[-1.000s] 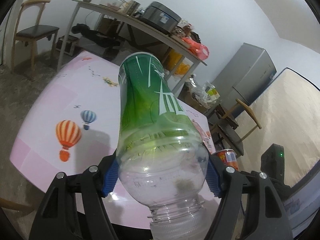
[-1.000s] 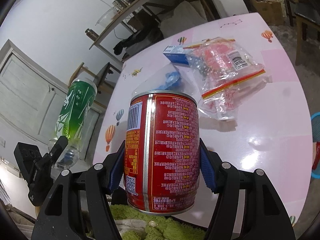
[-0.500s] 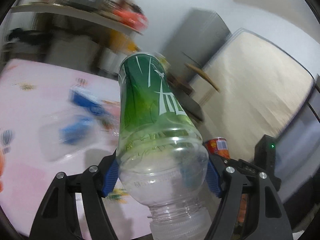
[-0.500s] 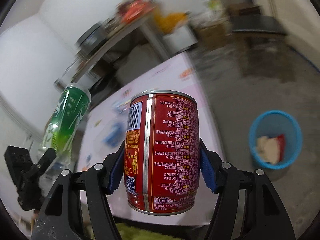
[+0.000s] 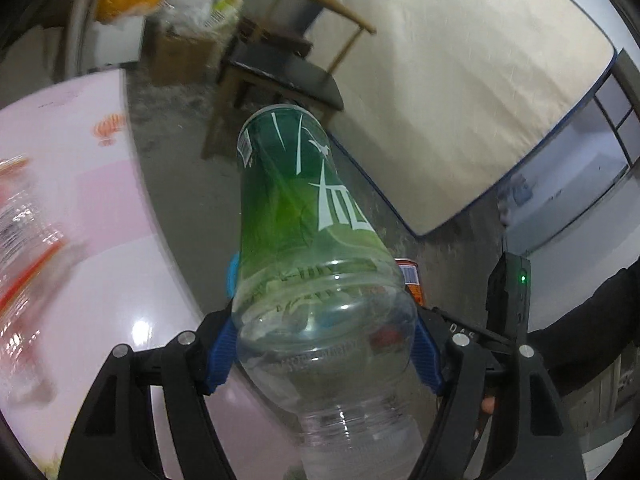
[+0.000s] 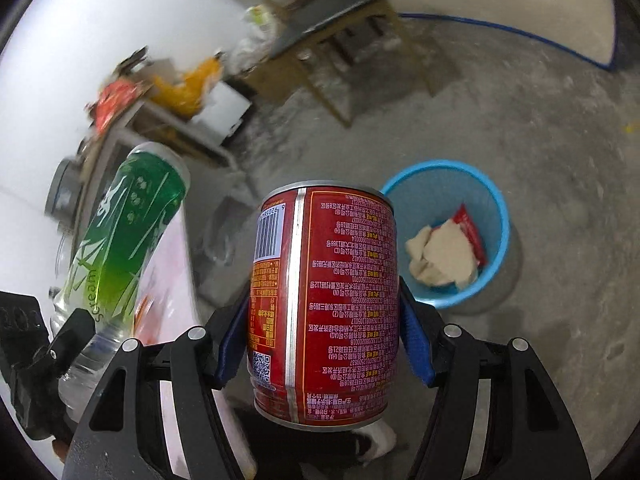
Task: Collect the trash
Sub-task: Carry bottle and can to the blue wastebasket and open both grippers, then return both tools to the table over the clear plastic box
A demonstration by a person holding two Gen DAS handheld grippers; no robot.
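My left gripper (image 5: 324, 344) is shut on a clear plastic bottle with a green label (image 5: 296, 216), its blue pads pressing the clear shoulder, the base pointing away. The same bottle (image 6: 124, 240) shows at the left of the right wrist view. My right gripper (image 6: 324, 340) is shut on a red can (image 6: 324, 300) with small printed text and a barcode. A blue waste bin (image 6: 492, 208) stands on the floor just right of and beyond the can, holding pale wrappers and a red packet. A sliver of the red can (image 5: 410, 280) peeks out behind the bottle.
The pink table (image 5: 80, 200) with balloon prints lies at the left, with blurred plastic bags on it. A wooden chair (image 5: 280, 68) stands on the grey concrete floor, with a leaning mattress (image 5: 460, 100) behind it. A dark sleeve (image 5: 592, 320) shows at right.
Both grippers swung away from the table toward the floor, still holding the bottle and the can. The blue bin has come closer and lower in the right wrist view.
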